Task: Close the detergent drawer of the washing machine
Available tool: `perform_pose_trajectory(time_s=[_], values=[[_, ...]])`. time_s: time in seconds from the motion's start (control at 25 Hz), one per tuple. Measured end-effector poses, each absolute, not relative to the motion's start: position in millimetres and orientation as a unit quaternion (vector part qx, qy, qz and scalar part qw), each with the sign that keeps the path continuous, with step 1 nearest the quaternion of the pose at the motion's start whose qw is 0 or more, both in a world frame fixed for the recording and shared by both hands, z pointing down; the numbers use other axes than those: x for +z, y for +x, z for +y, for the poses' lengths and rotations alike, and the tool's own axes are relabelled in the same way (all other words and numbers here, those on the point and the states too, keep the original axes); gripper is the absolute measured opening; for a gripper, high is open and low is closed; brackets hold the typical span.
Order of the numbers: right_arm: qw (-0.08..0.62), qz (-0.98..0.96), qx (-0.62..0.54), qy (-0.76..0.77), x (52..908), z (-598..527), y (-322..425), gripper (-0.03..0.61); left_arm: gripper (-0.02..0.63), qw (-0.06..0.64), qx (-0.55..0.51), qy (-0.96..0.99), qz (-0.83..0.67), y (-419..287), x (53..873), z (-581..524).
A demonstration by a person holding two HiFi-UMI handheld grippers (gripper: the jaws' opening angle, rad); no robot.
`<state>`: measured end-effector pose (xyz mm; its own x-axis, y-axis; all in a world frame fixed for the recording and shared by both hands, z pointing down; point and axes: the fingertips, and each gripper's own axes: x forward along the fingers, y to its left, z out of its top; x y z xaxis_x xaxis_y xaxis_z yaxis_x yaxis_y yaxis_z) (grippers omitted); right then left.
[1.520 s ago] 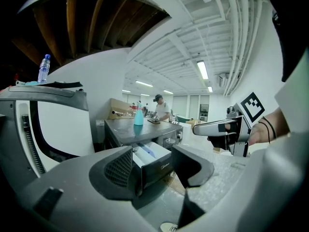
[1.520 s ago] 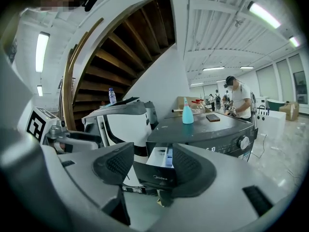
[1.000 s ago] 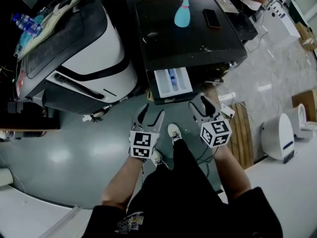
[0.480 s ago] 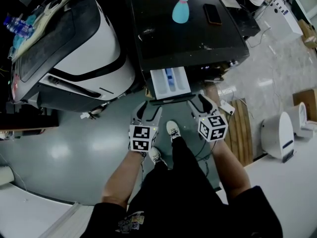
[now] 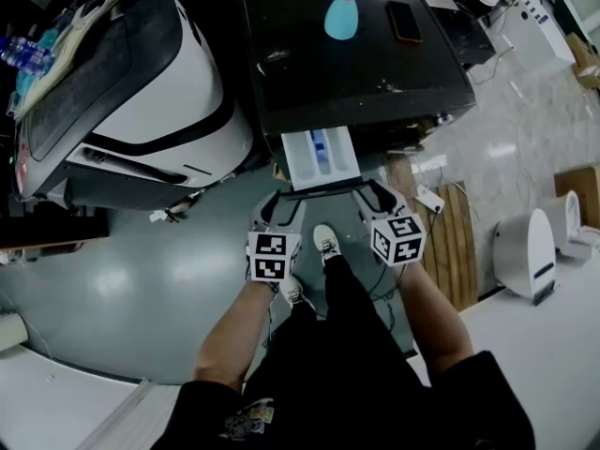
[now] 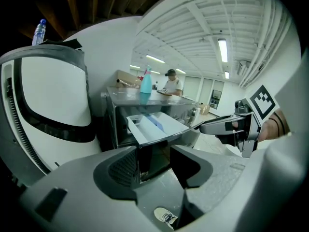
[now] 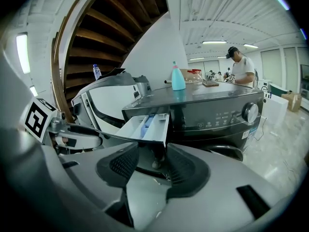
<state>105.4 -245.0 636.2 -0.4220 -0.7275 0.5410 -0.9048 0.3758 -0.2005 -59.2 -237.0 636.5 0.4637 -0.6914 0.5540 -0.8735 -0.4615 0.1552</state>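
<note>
The black washing machine (image 5: 356, 54) has its white detergent drawer (image 5: 322, 156) pulled out toward me. My left gripper (image 5: 281, 206) sits at the left end of the drawer's dark front panel (image 5: 323, 190), and my right gripper (image 5: 376, 200) at the right end. In the left gripper view the drawer (image 6: 154, 125) juts out above the left gripper (image 6: 153, 163), whose jaws are closing slightly around the panel's corner. In the right gripper view the drawer (image 7: 145, 126) hangs over the right gripper (image 7: 152, 161), whose jaws are closing with the panel's edge between them. I see no pad pressing on it.
A teal bottle (image 5: 341, 12) and a phone (image 5: 403, 22) lie on the washer's top. A large white-and-black machine (image 5: 141, 92) stands close on the left. A wooden pallet (image 5: 459, 242) and a white device (image 5: 530, 256) are at the right. A person (image 7: 237, 64) stands behind.
Both grippers have moved forward and down from in front of the drawer to the two ends of its front panel. The drawer itself has not moved.
</note>
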Motion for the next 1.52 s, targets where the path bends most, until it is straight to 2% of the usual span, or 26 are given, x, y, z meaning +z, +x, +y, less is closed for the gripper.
perform_pose_trajectory(time_s=[0.12,1.52], values=[[0.184,-0.811,0.236,0.503,636,-246,104,0.173,0.198,0.214,0.215,0.828,-0.471,-58,638,-240],[0.160,-0.804,0.244,0.517,637,-327,91,0.176,0.201,0.213,0.199,0.798,-0.528,-73,638,-320]])
